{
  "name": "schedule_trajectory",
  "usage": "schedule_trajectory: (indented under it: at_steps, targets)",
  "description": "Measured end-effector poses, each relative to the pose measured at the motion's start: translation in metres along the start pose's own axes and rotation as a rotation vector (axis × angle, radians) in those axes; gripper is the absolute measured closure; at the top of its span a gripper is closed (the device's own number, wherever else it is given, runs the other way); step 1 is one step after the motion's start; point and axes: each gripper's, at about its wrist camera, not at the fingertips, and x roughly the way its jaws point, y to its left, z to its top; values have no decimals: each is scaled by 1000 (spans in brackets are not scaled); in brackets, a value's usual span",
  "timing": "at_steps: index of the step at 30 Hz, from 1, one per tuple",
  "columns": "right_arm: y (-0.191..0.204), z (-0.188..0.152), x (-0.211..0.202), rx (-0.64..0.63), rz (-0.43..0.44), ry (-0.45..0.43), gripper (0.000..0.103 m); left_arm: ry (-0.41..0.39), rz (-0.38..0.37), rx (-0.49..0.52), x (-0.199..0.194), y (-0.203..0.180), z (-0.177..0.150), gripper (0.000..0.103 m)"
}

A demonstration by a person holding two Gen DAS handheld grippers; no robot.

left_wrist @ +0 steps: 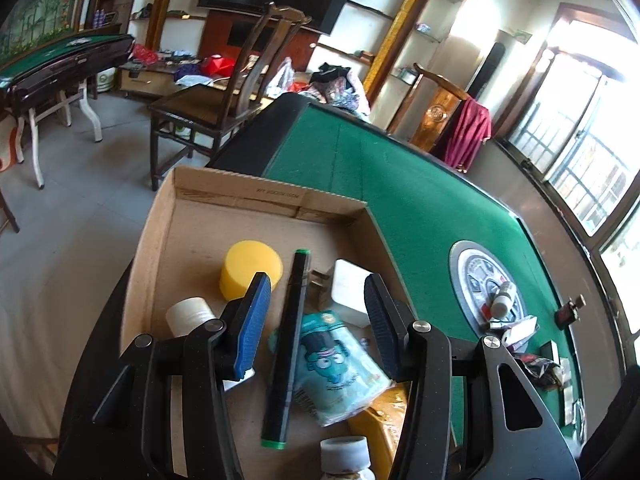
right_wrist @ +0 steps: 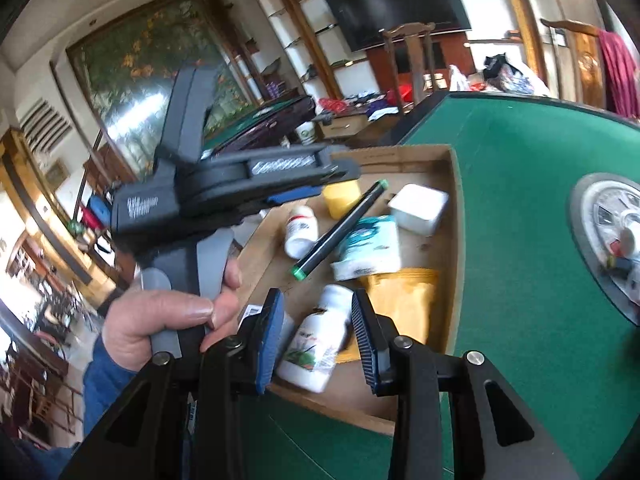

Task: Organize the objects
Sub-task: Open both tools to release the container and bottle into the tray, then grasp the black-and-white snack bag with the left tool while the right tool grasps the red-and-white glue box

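Nearest the right gripper (right_wrist: 318, 340), a white bottle (right_wrist: 316, 338) lies on its side in the box (right_wrist: 454, 240), seen between the spread fingers; the pads look clear of it, so nothing is pinched. Just beyond it sit a yellow pouch (right_wrist: 404, 286), a tissue pack (right_wrist: 370, 246) and a black marker (right_wrist: 340, 230) with green ends, lying aslant. Further in are a second white bottle (right_wrist: 302, 230), a yellow cylinder (right_wrist: 342, 198) and a white case (right_wrist: 418, 208) near the far wall.

From the left wrist, the left gripper (left_wrist: 316, 320) hangs over the same box, fingers spread and empty, with the marker (left_wrist: 288, 344) running between them below. A hand (right_wrist: 172, 316) in a blue sleeve holds that tool's grip.

Most things already lie in the box, so the sorting seems well along. Out on the green table (left_wrist: 420, 200), on and beside the round centre disc (left_wrist: 460, 268), a small bottle (left_wrist: 502, 300) and a few small items remain; they are too small to name.

My guess is that the step in hand falls between placements: both grippers are empty over the box. The next move likely calls for a reach across the felt to the disc, squaring the fingers on one loose item and closing before lifting.
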Motion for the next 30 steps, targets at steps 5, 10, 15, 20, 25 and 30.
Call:
schedule_trajectory:
  at_steps: [5, 10, 15, 20, 25, 30]
  targets:
    - [-48, 5, -57, 99, -80, -99, 68, -28, -78, 62, -4, -21, -3, 55]
    - [-129, 5, -144, 224, -322, -228, 55, -14, -175, 148, -3, -52, -11, 55]
    - [-218, -17, -173, 466, -429, -193, 38, 35, -257, 218, 2, -91, -27, 55]
    - [-234, -32, -151, 574, -337, -81, 38, 128, -324, 275, 17, -131, -53, 55]
    - [-208, -44, -123, 578, 0, 18, 38, 202, -363, 336, 26, -164, -79, 55]
    - [-215, -40, -152, 567, -126, -117, 38, 277, -422, 348, 36, -188, -95, 56]
